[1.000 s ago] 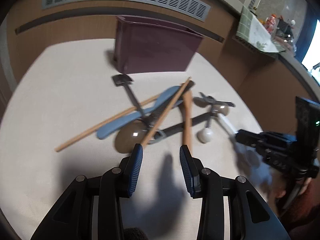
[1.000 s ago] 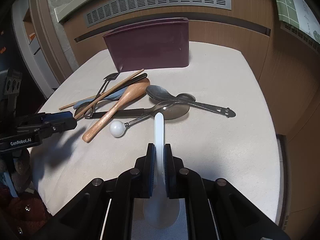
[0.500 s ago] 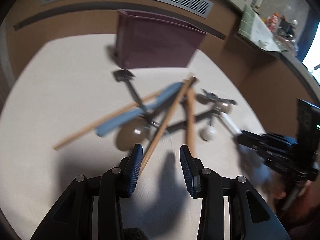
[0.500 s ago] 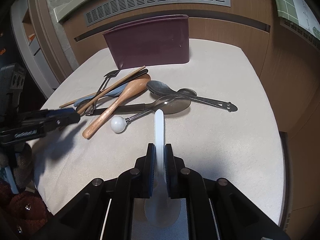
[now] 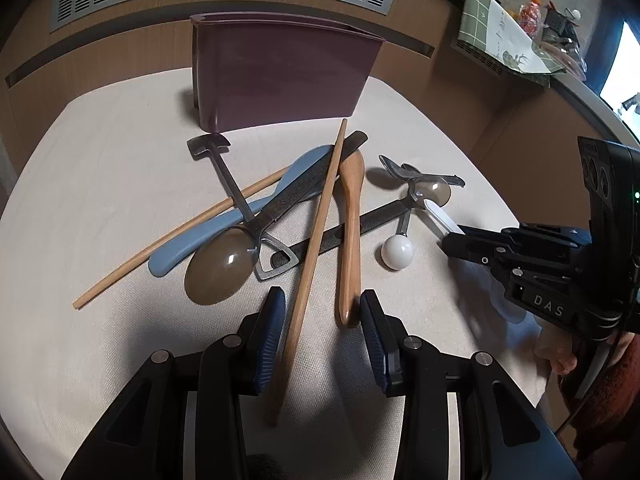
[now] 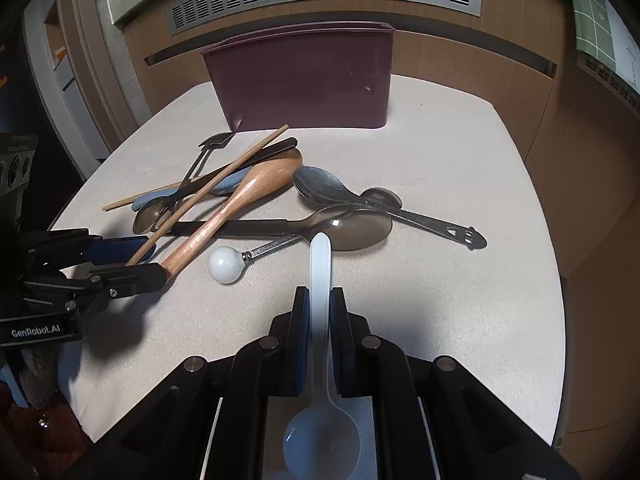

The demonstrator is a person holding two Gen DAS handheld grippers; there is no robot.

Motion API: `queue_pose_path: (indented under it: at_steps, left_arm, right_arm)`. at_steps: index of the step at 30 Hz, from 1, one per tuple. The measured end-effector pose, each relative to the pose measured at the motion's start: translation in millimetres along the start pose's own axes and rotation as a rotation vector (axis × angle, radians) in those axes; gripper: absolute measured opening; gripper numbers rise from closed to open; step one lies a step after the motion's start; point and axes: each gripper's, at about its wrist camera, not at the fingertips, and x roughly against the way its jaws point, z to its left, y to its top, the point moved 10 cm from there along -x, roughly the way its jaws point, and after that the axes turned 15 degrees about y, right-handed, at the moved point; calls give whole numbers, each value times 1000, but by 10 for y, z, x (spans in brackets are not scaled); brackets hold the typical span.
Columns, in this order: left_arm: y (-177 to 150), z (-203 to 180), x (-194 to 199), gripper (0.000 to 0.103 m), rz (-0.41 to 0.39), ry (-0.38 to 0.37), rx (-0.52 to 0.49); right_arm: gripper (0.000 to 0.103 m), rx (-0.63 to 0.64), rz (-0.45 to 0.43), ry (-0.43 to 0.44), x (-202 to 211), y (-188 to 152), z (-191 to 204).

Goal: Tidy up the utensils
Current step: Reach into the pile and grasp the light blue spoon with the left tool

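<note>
A pile of utensils lies on the cream cloth-covered table point(image 5: 100, 160) in front of a purple container point(image 5: 280, 76). My left gripper point(image 5: 322, 312) is open, low over the cloth. The near end of a wooden chopstick point(image 5: 316, 240) and the handle tip of a wooden spoon point(image 5: 350, 220) lie between its fingers, untouched by the pads. My right gripper point(image 6: 320, 304) is shut on the handle of a white plastic spoon point(image 6: 321, 264), bowl toward the camera. In the left wrist view the right gripper point(image 5: 448, 242) sits at the pile's right side.
Also in the pile are a second chopstick point(image 5: 180, 236), a blue spoon point(image 5: 224, 224), several metal spoons point(image 6: 348, 228), a dark flat utensil point(image 5: 340, 236) and a white ball-ended utensil point(image 6: 225, 265). A wooden wall with a vent rises behind the container point(image 6: 304, 80). The table edge drops off at right.
My left gripper has moved forward into the pile, so the chopstick end and the wooden spoon handle now lie between its open fingers. The right gripper still holds the white spoon in about the same place.
</note>
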Motion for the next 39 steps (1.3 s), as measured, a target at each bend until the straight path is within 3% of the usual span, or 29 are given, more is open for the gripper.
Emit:
queue_pose_path:
  at_steps: [7, 12, 15, 21, 24, 26, 31, 36, 39]
  left_arm:
    - [31, -32, -18, 40, 51, 8, -53]
    - [392, -137, 14, 40, -18, 13, -112]
    - [517, -226, -132, 39, 16, 17, -151]
    - [588, -255, -334, 25, 57, 49, -159]
    - [644, -214, -361, 11, 63, 36, -114]
    - [698, -179, -272, 10, 30, 32, -86]
    - [891, -74, 294, 10, -119, -18, -2]
    - [1030, 48, 628, 10, -191, -83, 93]
    - [1054, 41, 729, 10, -211, -104, 85]
  right_arm:
    - [10, 15, -9, -15, 6, 14, -2]
    - [10, 16, -12, -30, 36, 28, -21]
    - [10, 22, -14, -29, 39, 45, -12]
    - [10, 31, -21, -32, 46, 70, -27]
    - [10, 25, -6, -13, -32, 88, -45]
    - [9, 22, -11, -6, -25, 122, -65]
    - [9, 10, -149, 73, 321, 362, -4]
    - [9, -5, -164, 73, 402, 459, -37]
    - [9, 3, -155, 65, 387, 482, -17]
